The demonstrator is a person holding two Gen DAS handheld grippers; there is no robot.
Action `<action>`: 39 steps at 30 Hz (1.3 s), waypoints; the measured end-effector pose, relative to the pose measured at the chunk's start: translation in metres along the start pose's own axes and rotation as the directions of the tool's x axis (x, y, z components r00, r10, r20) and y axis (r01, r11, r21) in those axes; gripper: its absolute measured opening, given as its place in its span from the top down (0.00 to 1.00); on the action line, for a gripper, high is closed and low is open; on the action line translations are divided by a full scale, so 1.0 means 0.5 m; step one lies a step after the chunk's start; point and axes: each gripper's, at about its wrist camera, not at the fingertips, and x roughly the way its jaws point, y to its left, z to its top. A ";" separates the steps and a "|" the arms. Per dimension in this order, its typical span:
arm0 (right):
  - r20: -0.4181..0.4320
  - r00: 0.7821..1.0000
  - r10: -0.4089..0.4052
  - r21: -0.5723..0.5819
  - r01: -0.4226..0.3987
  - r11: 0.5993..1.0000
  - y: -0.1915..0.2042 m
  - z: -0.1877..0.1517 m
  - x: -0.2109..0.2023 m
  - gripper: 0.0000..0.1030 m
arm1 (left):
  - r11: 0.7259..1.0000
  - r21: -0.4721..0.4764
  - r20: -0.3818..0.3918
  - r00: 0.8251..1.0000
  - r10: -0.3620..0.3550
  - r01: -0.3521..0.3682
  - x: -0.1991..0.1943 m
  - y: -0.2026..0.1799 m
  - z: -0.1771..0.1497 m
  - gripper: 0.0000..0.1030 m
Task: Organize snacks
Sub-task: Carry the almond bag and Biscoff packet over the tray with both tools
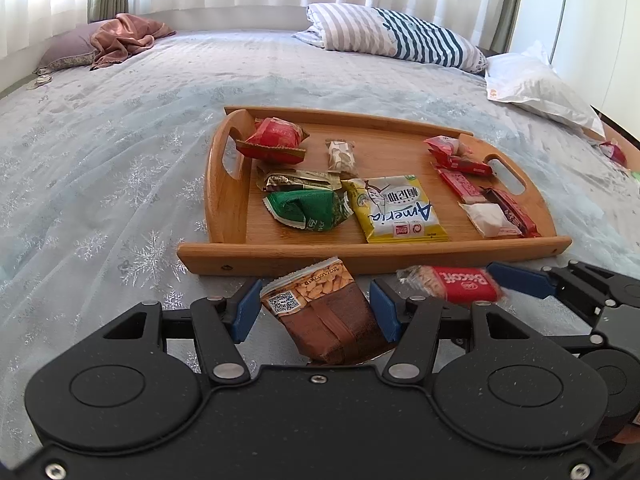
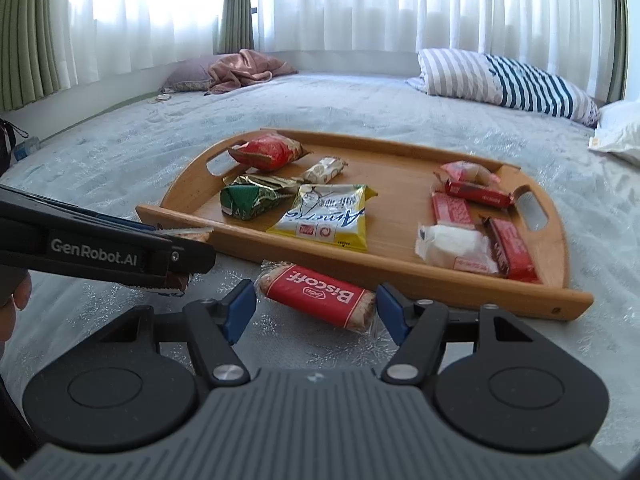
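1. On a bed with a pale snowflake-patterned bedspread [image 1: 120, 168], a wooden tray [image 1: 224, 200] with handle cut-outs at both ends sits in the middle ground, already holding a scatter of snacks.

2. The left gripper [image 1: 316, 312] is pinching a brown peanut packet [image 1: 328, 316] crosswise, its blue pads pressed against the packet's two sides. The packet is held just short of the tray's near rim, apparently ready to go over it.

3. The right gripper [image 2: 316, 306] straddles a red Biscoff biscuit [image 2: 320, 294] that lies on the bedspread just near of the tray. Its jaws sit half-spread on either side of the wrapper. The right pad meets the crimped end while the left pad seems a shade clear, so a firm pinch cannot be confirmed.

4. On the tray, the sorting looks deliberate. Red bars [image 2: 508, 250] and a white packet [image 2: 452, 248] are gathered at the right end. A yellow packet [image 2: 332, 216], a green packet [image 2: 248, 198] and a red pouch [image 2: 266, 152] sit left of centre.

5. The biscuit's red wrapper suggests it belongs with the right-hand cluster. That is a judgement, not something shown.

6. A striped pillow [image 1: 392, 36] lies at the far side of the bed, and curtains [image 2: 360, 4] screen the window behind it.
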 end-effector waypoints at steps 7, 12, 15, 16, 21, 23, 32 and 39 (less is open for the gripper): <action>0.014 1.000 -0.009 0.003 0.009 1.000 -0.007 0.004 -0.010 0.33 | 1.000 0.006 0.006 1.000 -0.008 0.008 -0.005 -0.008 0.001 0.45; 0.024 1.000 -0.012 0.012 0.011 1.000 -0.016 0.010 -0.018 0.33 | 1.000 0.016 0.016 1.000 -0.014 0.014 -0.011 -0.017 0.010 0.45; 0.034 0.999 -0.017 0.007 0.017 1.000 -0.019 0.016 -0.023 0.33 | 1.000 0.022 0.025 1.000 -0.019 0.018 -0.014 -0.023 0.019 0.45; 0.038 0.999 -0.018 0.005 0.018 1.000 -0.020 0.018 -0.025 0.33 | 1.000 0.023 0.028 0.999 -0.020 0.020 -0.014 -0.025 0.022 0.45; 0.056 0.998 -0.032 -0.003 0.032 0.999 -0.028 0.028 -0.032 0.32 | 0.999 0.030 0.041 0.999 -0.029 0.027 -0.014 -0.034 0.037 0.45; 0.062 0.997 -0.039 -0.004 0.039 0.999 -0.033 0.032 -0.034 0.32 | 0.999 0.033 0.047 0.998 -0.031 0.030 -0.014 -0.038 0.042 0.45; 0.081 0.995 -0.066 0.003 0.066 0.998 -0.060 0.049 -0.034 0.31 | 0.999 0.026 0.062 0.997 -0.044 0.043 -0.007 -0.050 0.067 0.45; 0.089 0.993 -0.083 0.025 0.081 0.996 -0.084 0.062 -0.028 0.31 | 0.999 0.023 0.074 0.996 -0.048 0.047 0.005 -0.060 0.081 0.45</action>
